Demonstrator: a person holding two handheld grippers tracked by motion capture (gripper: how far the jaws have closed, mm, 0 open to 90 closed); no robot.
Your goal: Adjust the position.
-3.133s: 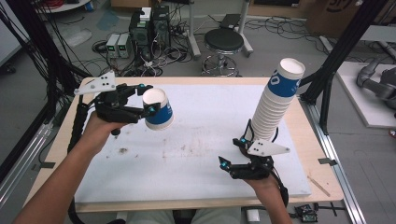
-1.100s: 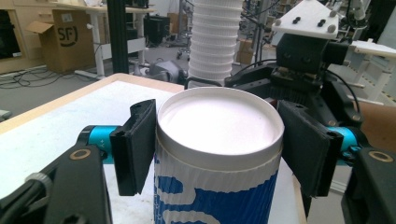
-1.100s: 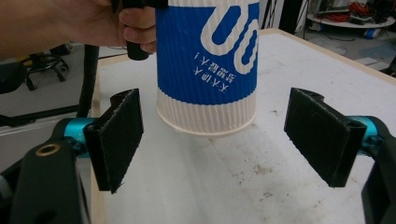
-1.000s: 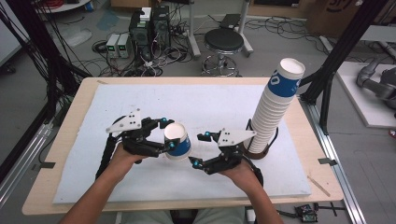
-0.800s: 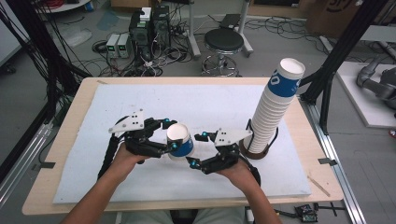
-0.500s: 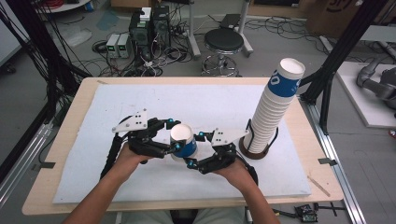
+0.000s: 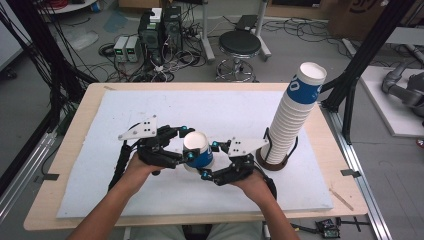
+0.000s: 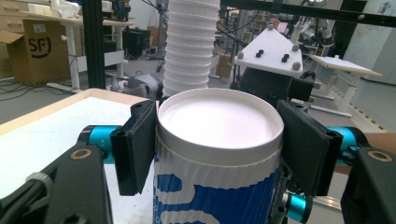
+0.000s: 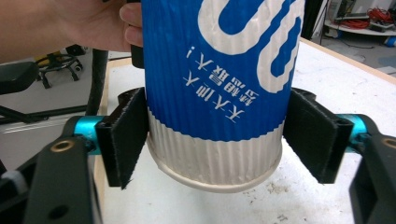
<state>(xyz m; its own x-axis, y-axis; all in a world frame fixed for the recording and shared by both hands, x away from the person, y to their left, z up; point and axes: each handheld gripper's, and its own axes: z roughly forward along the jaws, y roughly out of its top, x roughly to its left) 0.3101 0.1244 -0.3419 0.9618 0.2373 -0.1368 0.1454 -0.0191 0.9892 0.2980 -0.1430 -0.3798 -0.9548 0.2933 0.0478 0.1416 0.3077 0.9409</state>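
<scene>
left hand-held gripper (image 7: pixel 186 144): black pads sit on either side of the blue-and-white ribbed paper cup (image 7: pixel 197 150), just under its rolled rim. in the left gripper view the left pad looks pressed to the cup wall; the right pad is at the wall, contact not certain. i read it as clamped on the cup near the top.

right hand-held gripper (image 7: pixel 208 160): comes in from the right at the cup's lower part. in the right gripper view its pads straddle the white base band, the left pad touching or nearly so, the right pad standing apart with a visible gap. jaws spread, not gripping.

cup position: upright, mouth up, held above the white foam mat (image 7: pixel 150 105) that covers the wooden worktop (image 7: pixel 75 130), at near centre between the two hands. its base (image 9: pixel 215 179) is clear of the mat in the right gripper view.

judgement: one grip high, one low keeps the pads from colliding; looks like a hand-over between grippers, or a pull to split nested cups. cannot say which.

contents: cup interior (image 8: pixel 219 116) reads plain white; depth hard to judge, no liquid or object seen.

tall leaning stack of like paper cups (image 7: pixel 294 117) stands at right on a dark round base (image 7: pixel 274 160), near the right hand, top cup open and apparently empty.
</scene>
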